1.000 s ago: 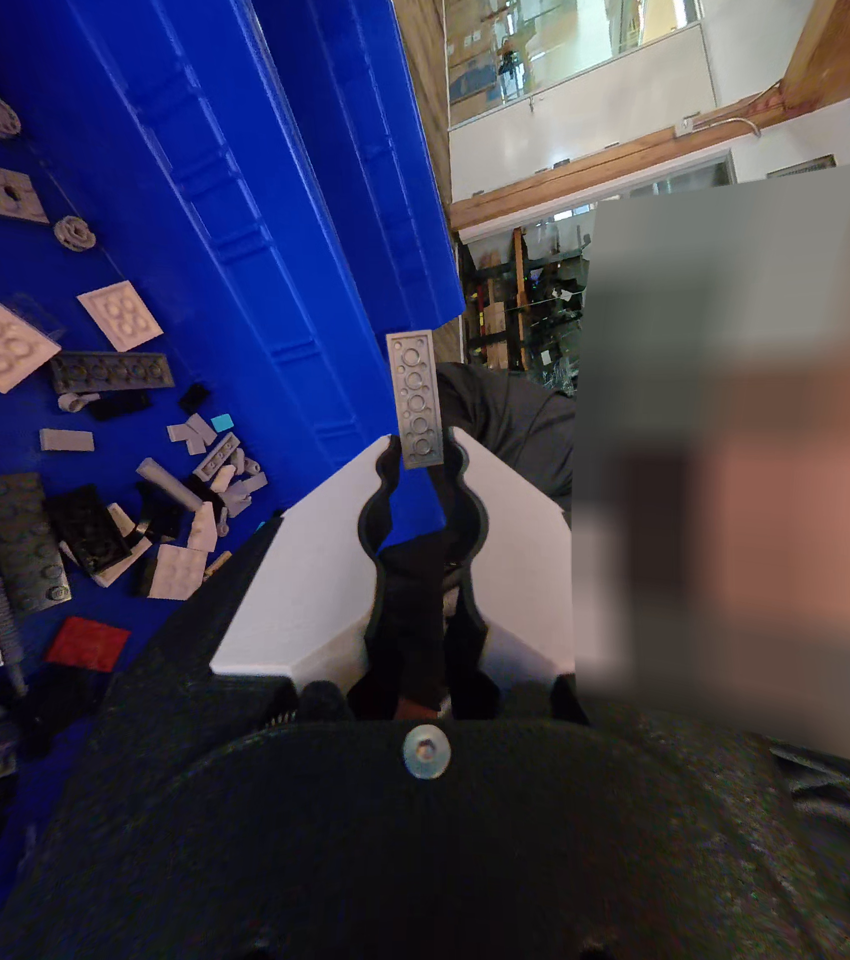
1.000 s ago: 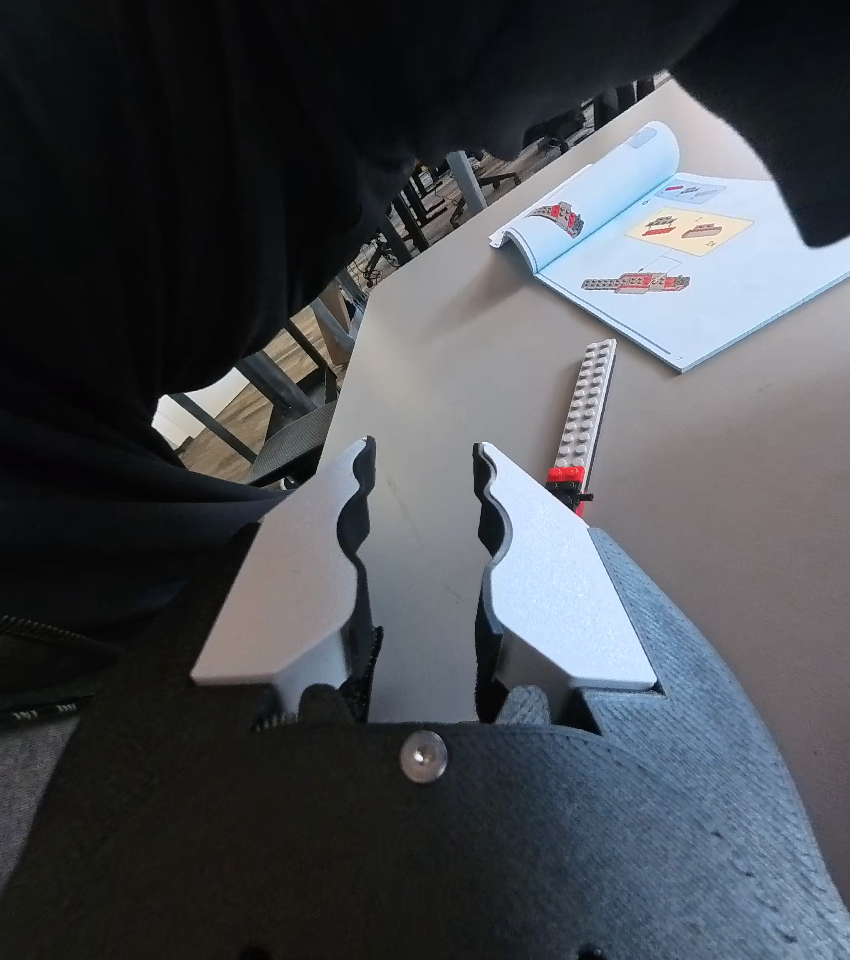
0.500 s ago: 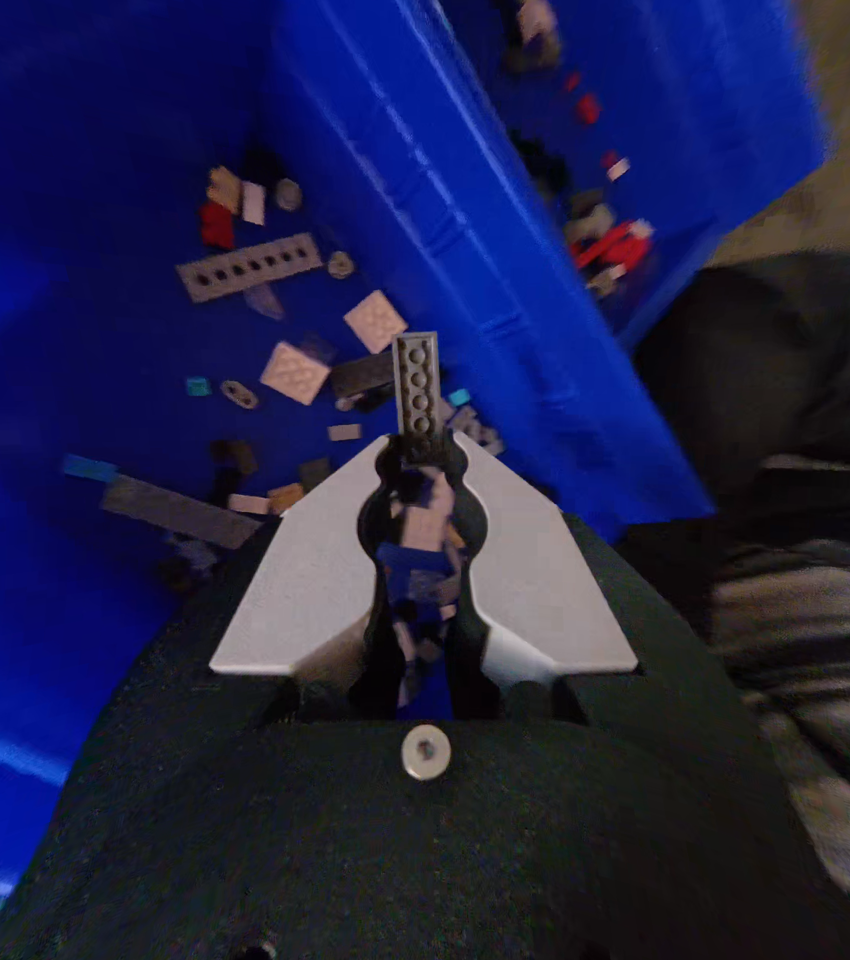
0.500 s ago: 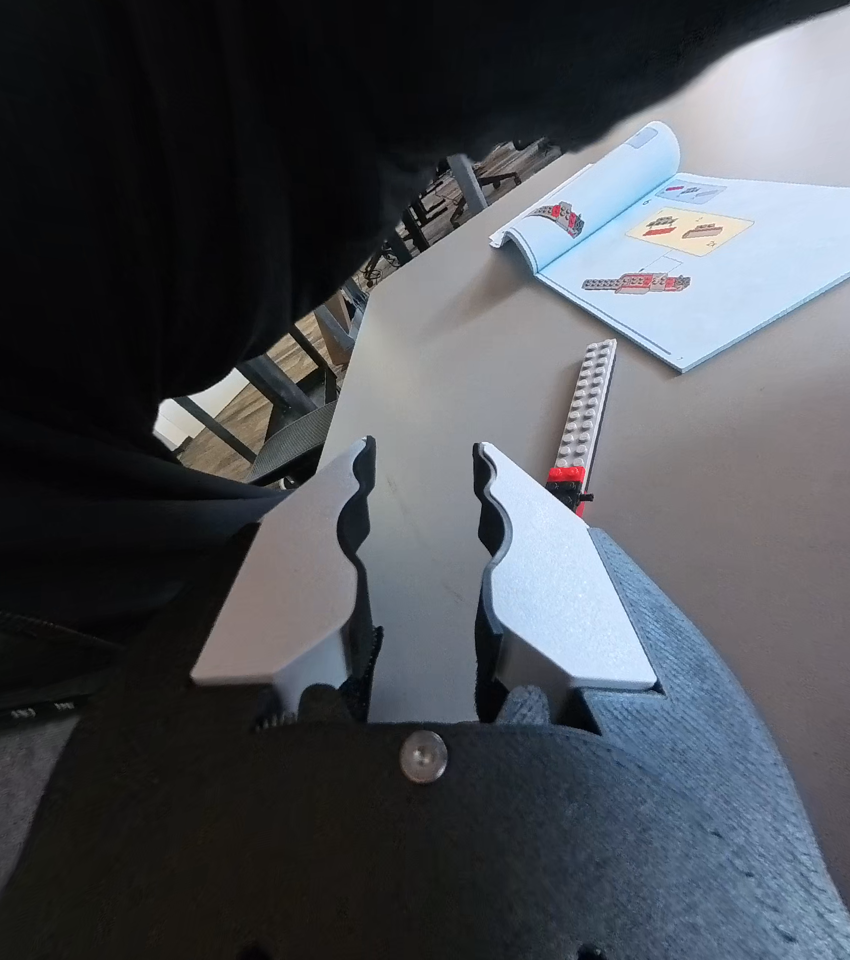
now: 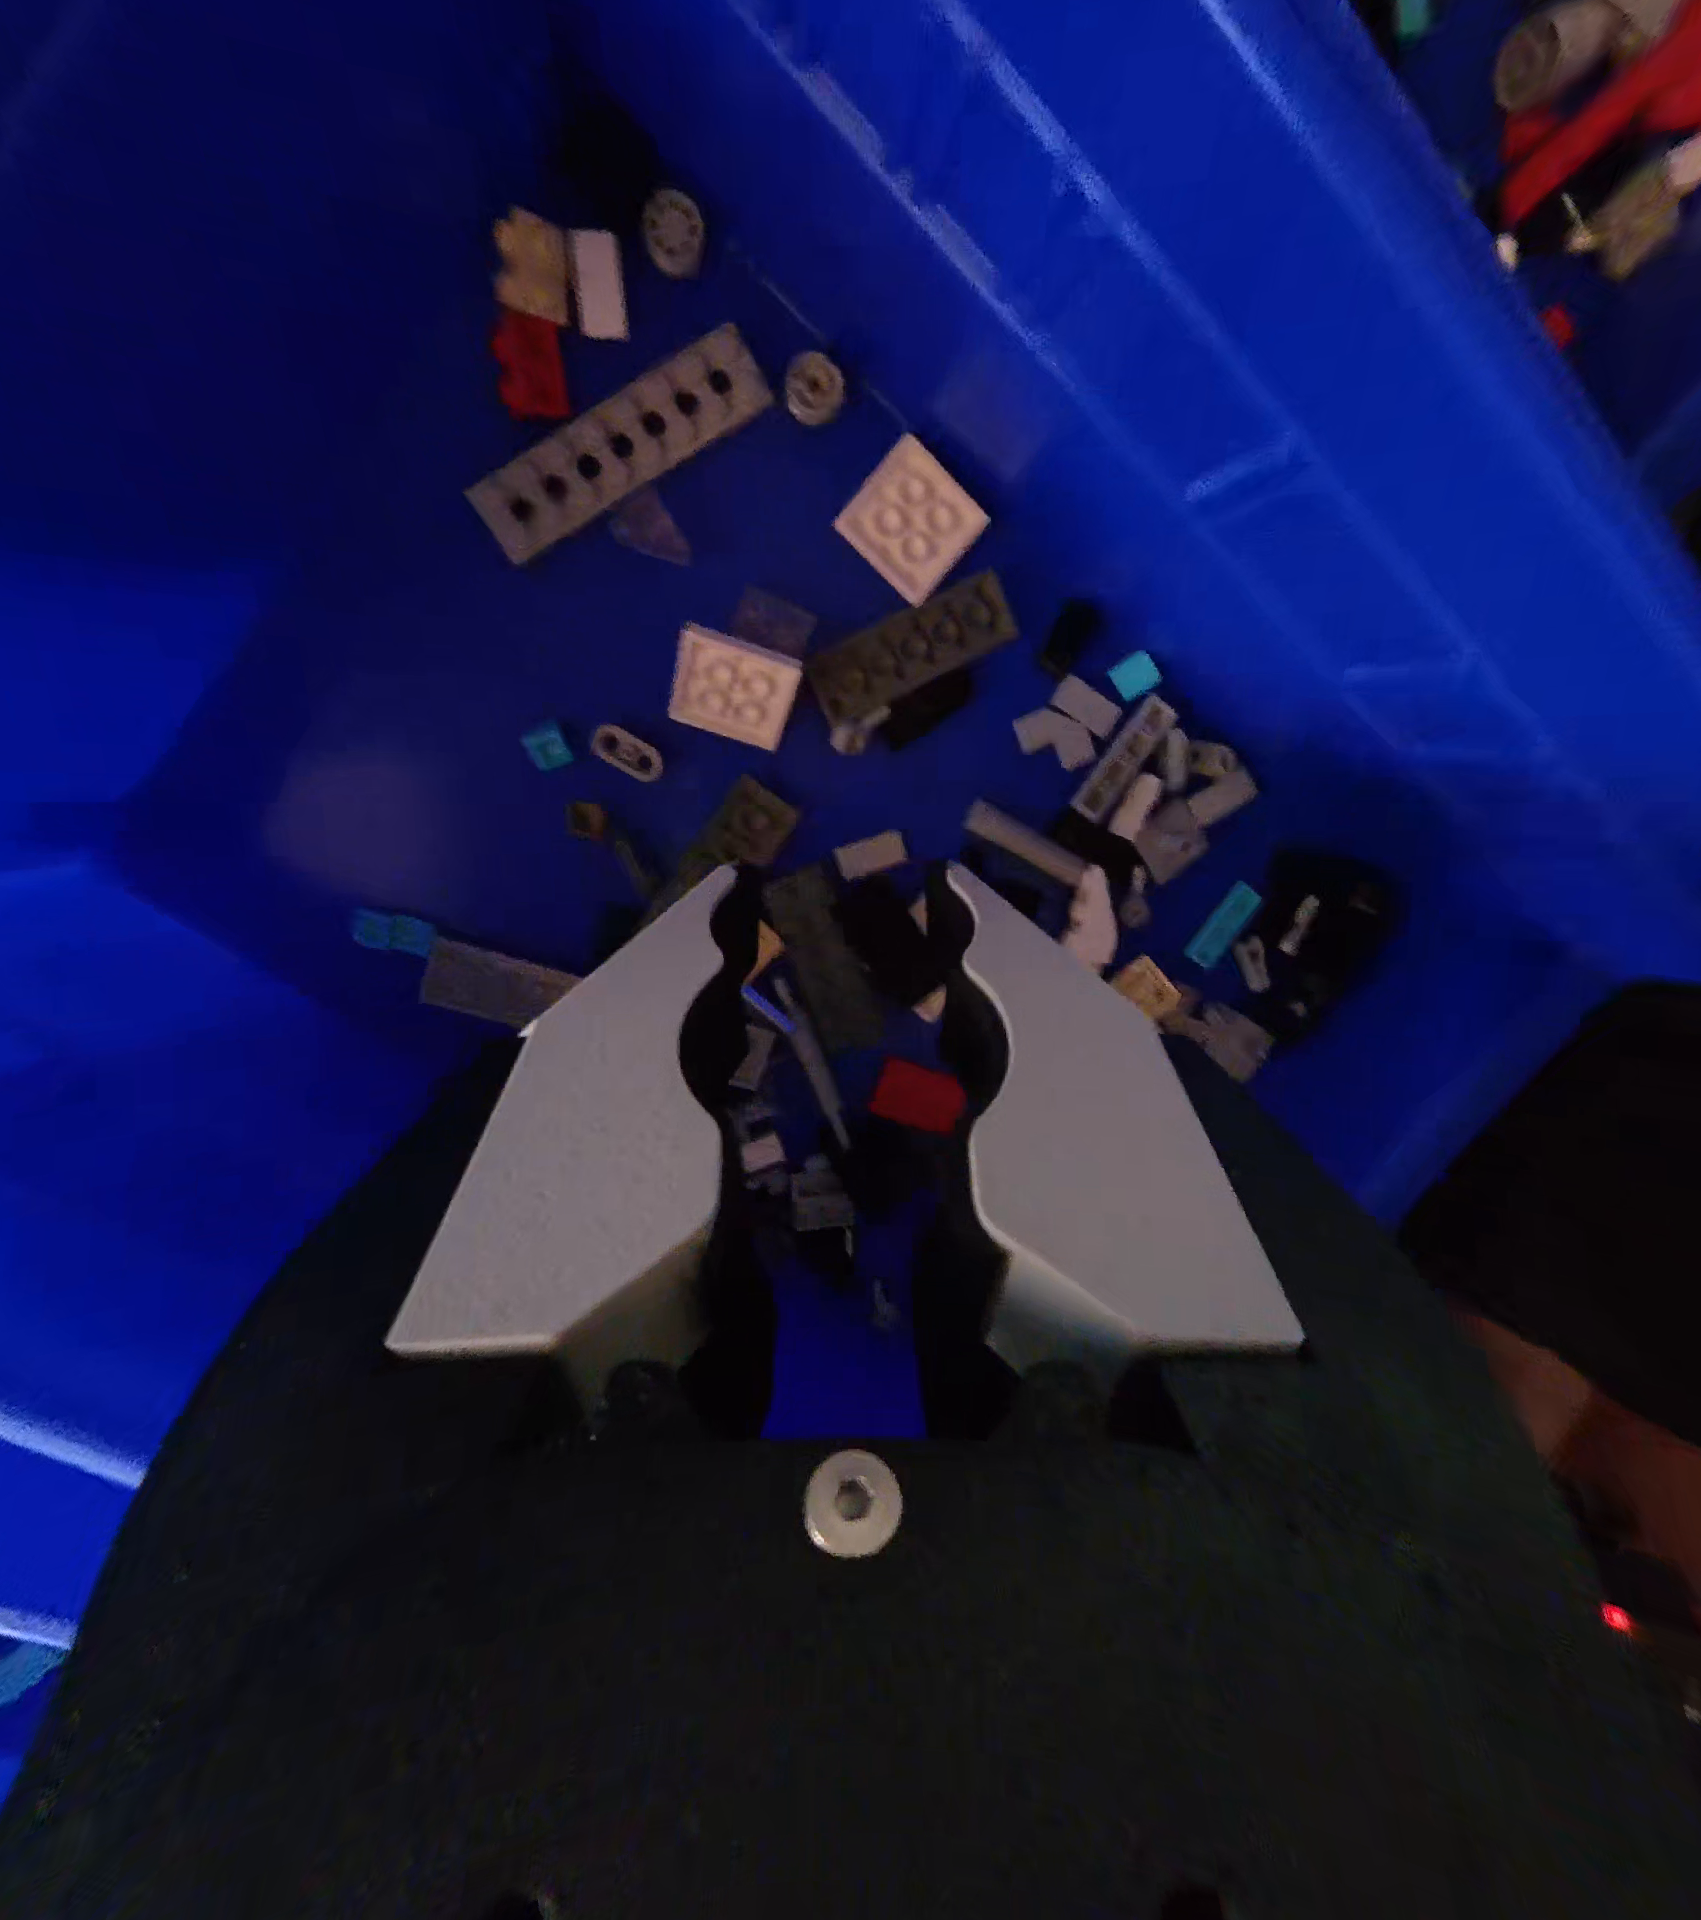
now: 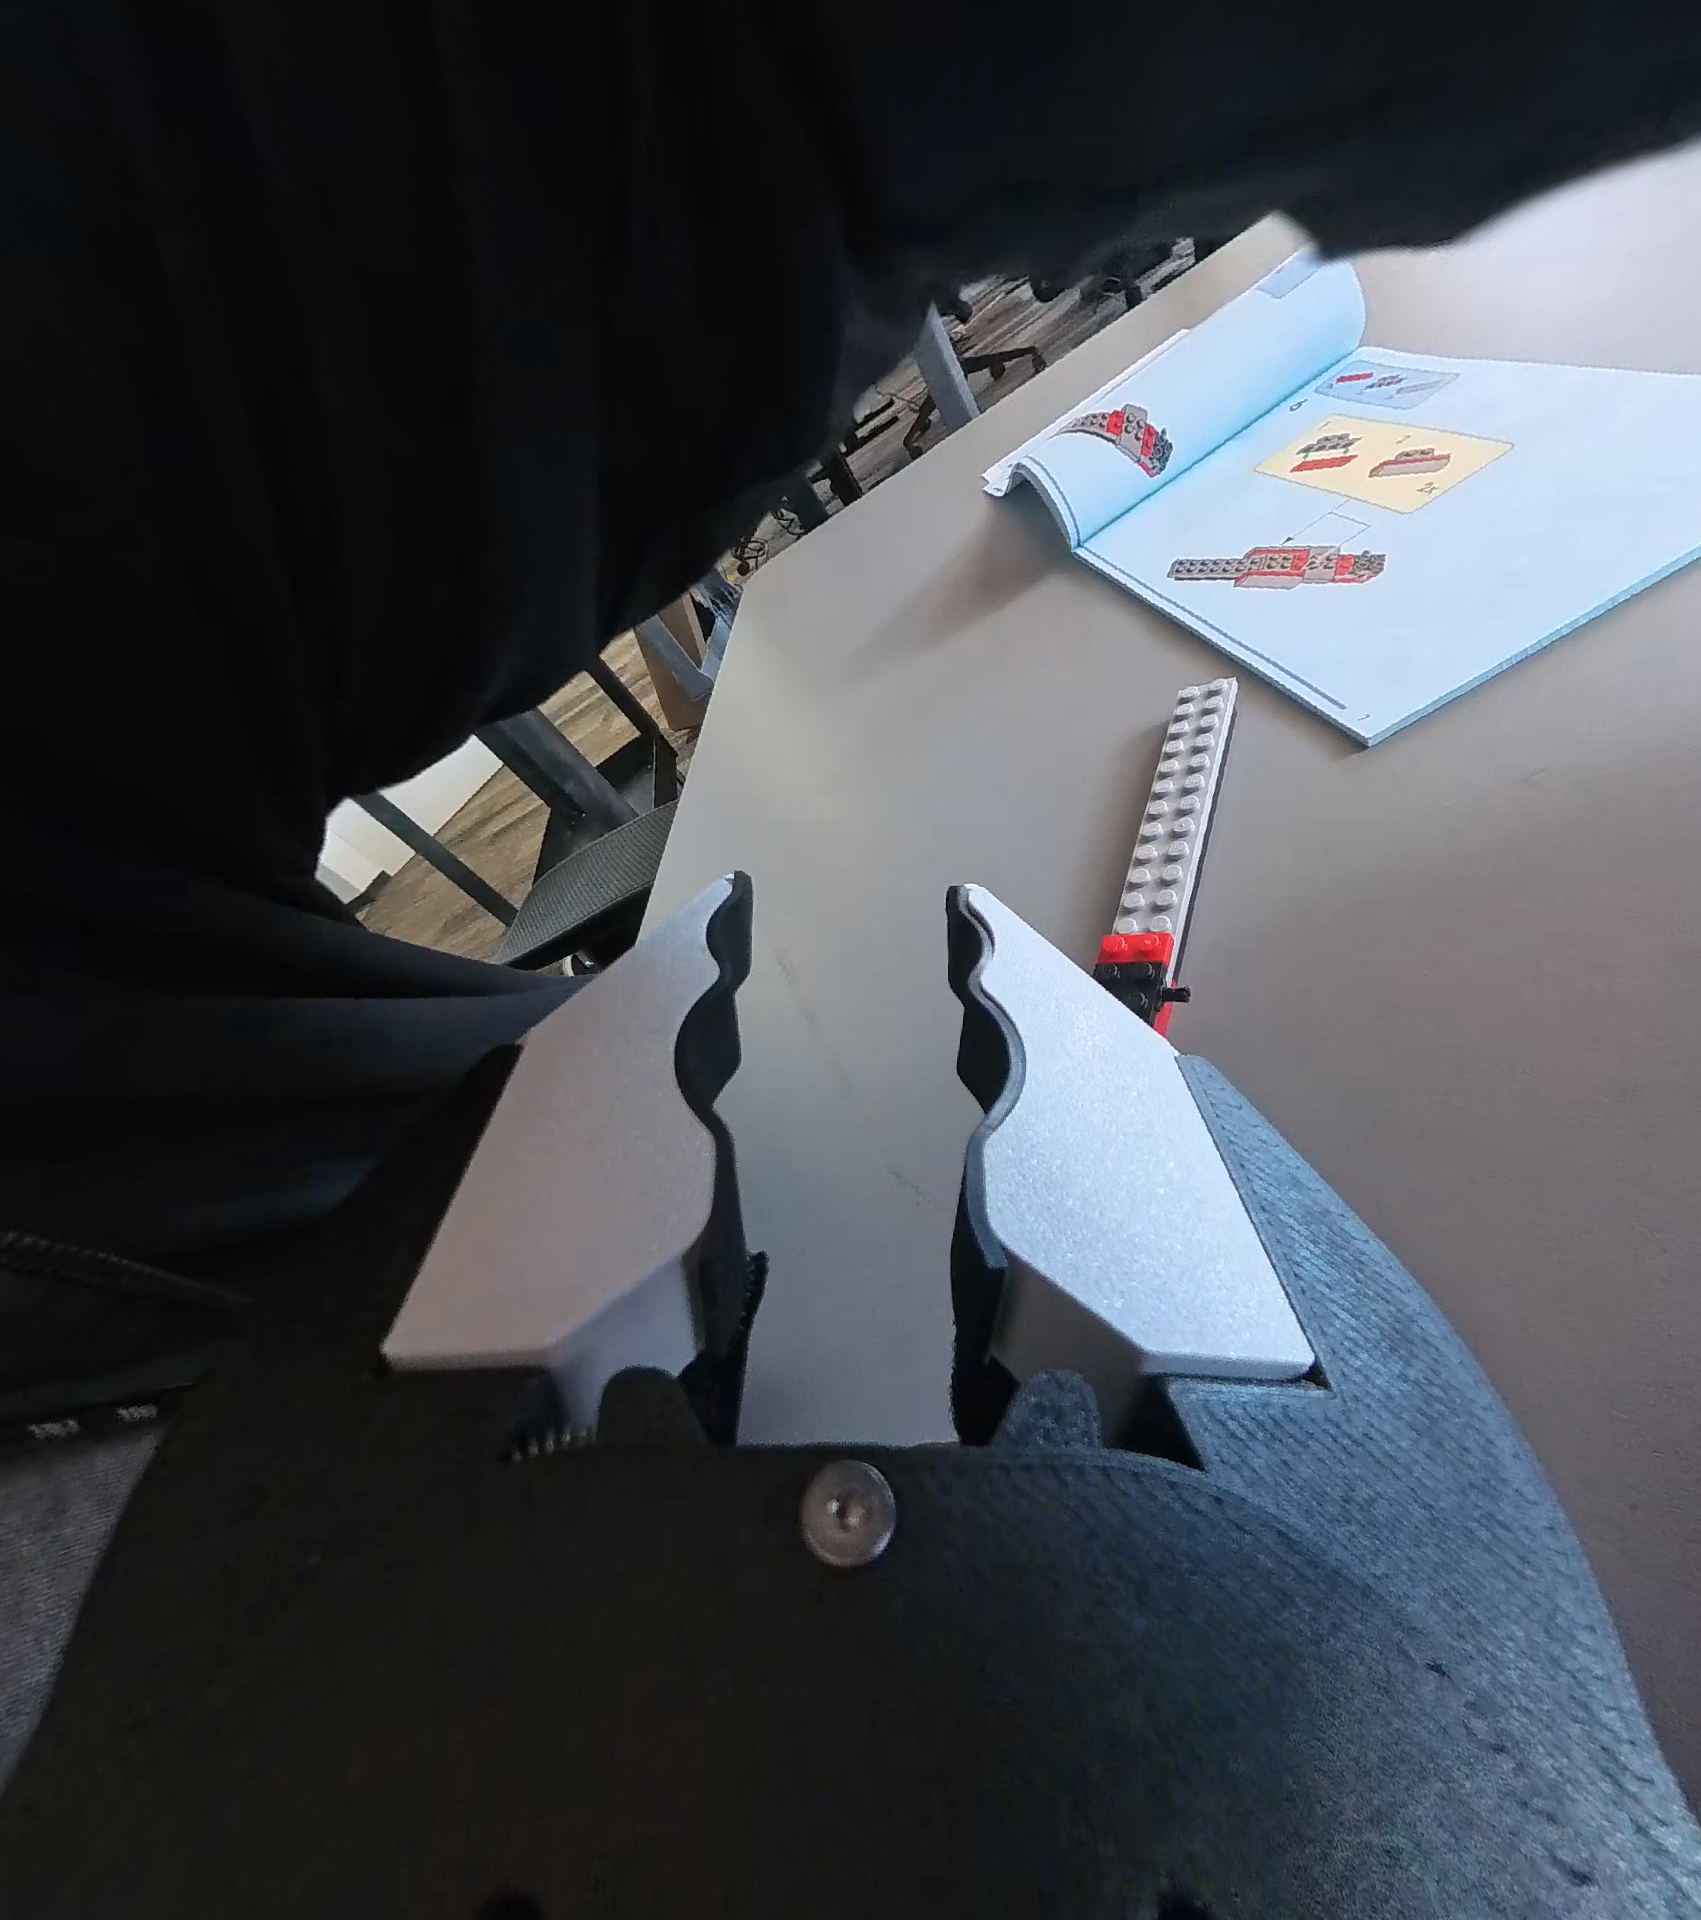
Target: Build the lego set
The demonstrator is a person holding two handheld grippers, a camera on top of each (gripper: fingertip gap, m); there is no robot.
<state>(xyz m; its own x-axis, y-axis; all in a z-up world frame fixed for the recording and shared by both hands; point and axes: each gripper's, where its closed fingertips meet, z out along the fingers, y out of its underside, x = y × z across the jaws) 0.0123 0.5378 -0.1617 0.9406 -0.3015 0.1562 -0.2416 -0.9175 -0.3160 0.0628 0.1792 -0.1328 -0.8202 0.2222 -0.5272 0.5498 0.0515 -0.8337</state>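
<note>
Lego pieces (image 5: 830, 665) lie loose on the floor of a blue bin (image 5: 1189, 343), mostly toward its right wall: white square plates, a long grey plate with holes, dark grey plates, small teal and red bits. Left tool (image 5: 841, 896) hangs over the pile, jaws parted, nothing held between them; a dark plate (image 5: 830, 971) and a red piece (image 5: 919, 1093) show through the gap, lying on the bin floor. View is blurred, small parts hard to tell apart. Second blue bin at top right holds red and grey parts (image 5: 1646, 114).

Right tool (image 6: 848, 902) sits low over the grey surface (image 6: 1397, 1039), jaws wide apart, empty. Long grey plate build (image 6: 1176, 821) with red and black bricks at its near end lies just right of the tool. Open instruction booklet (image 6: 1428, 520) lies beyond it, toward the surface's far edge. Dark sleeve (image 6: 410, 364) covers the top left.
</note>
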